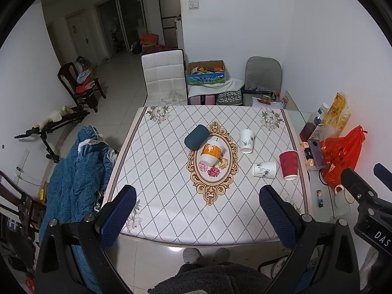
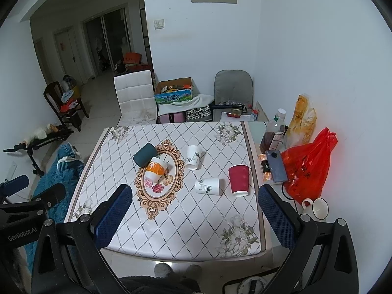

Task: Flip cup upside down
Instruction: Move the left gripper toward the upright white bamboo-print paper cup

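Nothing is gripped yet: left tongs (image 1: 197, 218) and right tongs (image 2: 194, 216) both gape wide above the table's (image 1: 171, 220) near edge. Around its centre, left to right, lie a teal cup (image 1: 196, 137), orange cup (image 1: 212, 152) and white cups (image 1: 246, 140), all tipped; toward three o'clock the red cup (image 1: 289, 164) stands. Flipping remains undone.

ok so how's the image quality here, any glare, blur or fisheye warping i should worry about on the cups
Left wrist view: sharp at centre, the red cup and orange cup clear; table edge bows from fisheye, corners black. Right wrist view: same warping; the red plastic bag glows oversaturated, casting a reddish tint on the wall; a soft light reflection on the floor below the table. Both open grippers look crisp.
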